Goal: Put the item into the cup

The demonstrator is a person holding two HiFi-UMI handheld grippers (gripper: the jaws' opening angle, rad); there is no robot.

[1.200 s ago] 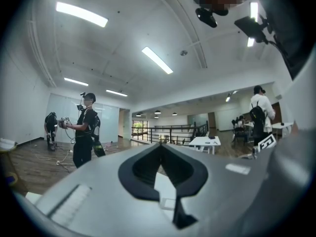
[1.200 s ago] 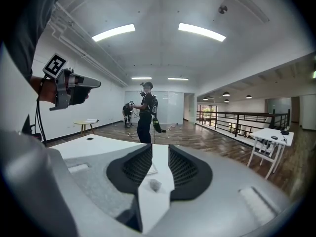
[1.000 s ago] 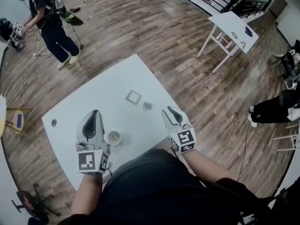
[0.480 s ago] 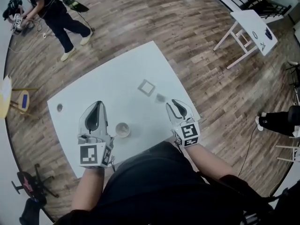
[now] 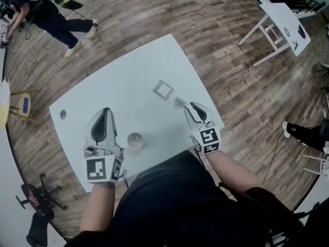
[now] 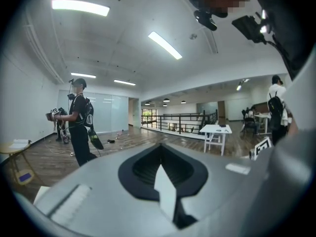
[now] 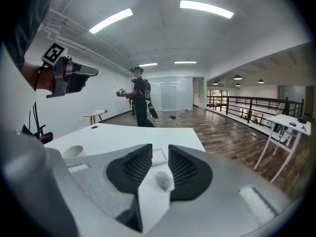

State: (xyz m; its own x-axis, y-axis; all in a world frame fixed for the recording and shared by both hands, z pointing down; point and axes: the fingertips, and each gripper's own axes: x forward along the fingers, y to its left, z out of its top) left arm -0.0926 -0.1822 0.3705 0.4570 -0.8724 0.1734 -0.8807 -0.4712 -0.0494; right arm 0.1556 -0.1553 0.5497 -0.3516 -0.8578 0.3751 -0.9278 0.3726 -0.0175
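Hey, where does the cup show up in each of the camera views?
Head view: cup on the white table, near the wearer's edge.
Left gripper view: not in it.
Right gripper view: cup at lower left, on the table.
Shared landmark: the standing person in black, in all three views.

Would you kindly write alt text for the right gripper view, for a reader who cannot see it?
The right gripper, fingers open, frames a small grey item lying on a white table; a cup sits to the left.
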